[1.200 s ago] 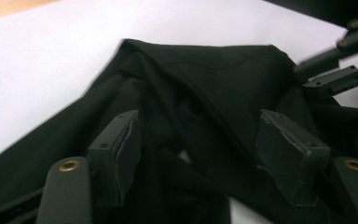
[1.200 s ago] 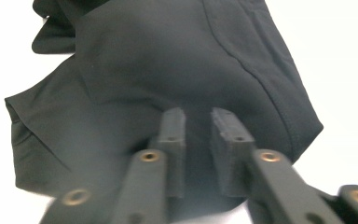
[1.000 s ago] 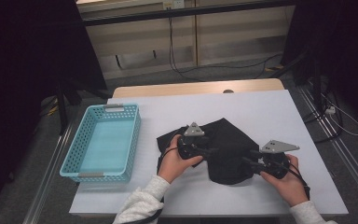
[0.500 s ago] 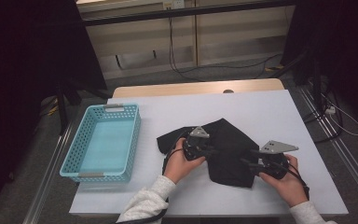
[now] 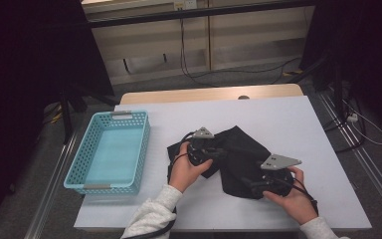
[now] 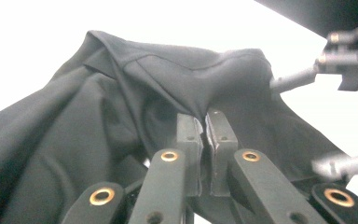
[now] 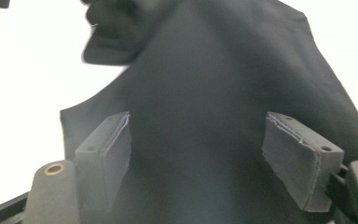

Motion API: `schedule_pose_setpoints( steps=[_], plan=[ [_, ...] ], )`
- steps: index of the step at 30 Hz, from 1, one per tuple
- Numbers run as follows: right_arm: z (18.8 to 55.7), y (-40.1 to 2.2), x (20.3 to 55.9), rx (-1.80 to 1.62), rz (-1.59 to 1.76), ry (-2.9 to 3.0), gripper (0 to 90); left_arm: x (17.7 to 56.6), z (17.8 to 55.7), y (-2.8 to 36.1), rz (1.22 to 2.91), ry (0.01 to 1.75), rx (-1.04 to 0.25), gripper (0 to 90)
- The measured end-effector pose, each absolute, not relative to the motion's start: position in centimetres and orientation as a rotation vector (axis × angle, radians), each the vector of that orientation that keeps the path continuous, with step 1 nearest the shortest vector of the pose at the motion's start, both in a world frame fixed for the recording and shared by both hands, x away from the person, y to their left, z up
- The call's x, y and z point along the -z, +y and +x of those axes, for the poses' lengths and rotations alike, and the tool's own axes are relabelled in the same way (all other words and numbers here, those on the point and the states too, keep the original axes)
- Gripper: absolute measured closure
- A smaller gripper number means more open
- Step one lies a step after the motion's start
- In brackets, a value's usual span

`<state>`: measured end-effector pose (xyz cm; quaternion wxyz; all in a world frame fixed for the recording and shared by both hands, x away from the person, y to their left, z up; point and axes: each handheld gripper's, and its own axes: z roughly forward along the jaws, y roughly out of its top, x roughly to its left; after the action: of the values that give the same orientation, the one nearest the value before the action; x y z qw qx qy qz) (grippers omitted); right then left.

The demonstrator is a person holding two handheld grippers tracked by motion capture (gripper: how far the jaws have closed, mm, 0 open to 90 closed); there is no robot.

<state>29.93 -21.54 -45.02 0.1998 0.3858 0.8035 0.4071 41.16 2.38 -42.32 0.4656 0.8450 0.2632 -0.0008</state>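
Observation:
A black cloth (image 5: 241,149) lies crumpled on the white table (image 5: 278,114) in the high view. My left gripper (image 5: 215,152) sits at the cloth's left part. Its jaws have just been closing and now pinch a raised fold of the black cloth (image 6: 135,88) between the left gripper's (image 6: 206,120) pads. My right gripper (image 5: 251,182) rests at the cloth's near right corner. Its jaws have just been opening, and the right gripper (image 7: 198,140) stands wide over flat black cloth (image 7: 200,79) with the pads apart from it.
A light blue plastic basket (image 5: 143,144) stands on the table's left side with nothing in it. The table's near edge runs just below both hands. Cables trail across the floor beyond the far edge.
The left gripper's jaws have shut on a fold of the cloth. The right gripper has shifted a little to the left over the cloth, and its jaws have spread apart.

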Motion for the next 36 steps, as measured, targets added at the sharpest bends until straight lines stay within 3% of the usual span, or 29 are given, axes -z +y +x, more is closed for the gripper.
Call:
schedule_pose_setpoints(
  steps=[5,12,17,29,30,31,32,33,36],
  plan=[
    [30.0,-19.8,45.8,-1.059,1.010,2.324,25.7,42.0,41.6,3.6,2.062,0.683,-0.022,86.2],
    [30.2,-20.7,46.1,-0.977,1.028,2.301,27.6,41.4,42.4,5.9,2.028,0.750,-0.056,86.4],
    [30.4,-22.0,46.0,-0.942,1.097,2.255,34.0,40.8,42.9,7.9,1.979,0.801,-0.072,86.5],
    [30.9,-23.5,46.0,-0.915,1.231,2.177,47.2,41.1,43.0,8.3,1.989,0.822,-0.083,86.8],
    [31.0,-23.5,45.9,-0.911,1.231,2.177,52.7,41.1,43.1,8.4,1.988,0.823,-0.083,86.8],
    [31.0,-23.5,45.8,-0.936,1.205,2.231,71.5,41.2,43.0,8.5,1.991,0.833,-0.075,86.8],
    [31.0,-23.5,45.6,-0.949,1.193,2.269,80.9,41.2,43.0,8.5,1.991,0.833,-0.075,86.8],
    [31.0,-23.4,45.5,-0.961,1.176,2.289,85.3,41.1,42.9,8.6,1.992,0.831,-0.079,86.8],
    [30.9,-23.3,45.2,-0.951,1.152,2.297,87.3,40.9,42.9,8.7,1.987,0.830,-0.077,86.8]
  ],
)
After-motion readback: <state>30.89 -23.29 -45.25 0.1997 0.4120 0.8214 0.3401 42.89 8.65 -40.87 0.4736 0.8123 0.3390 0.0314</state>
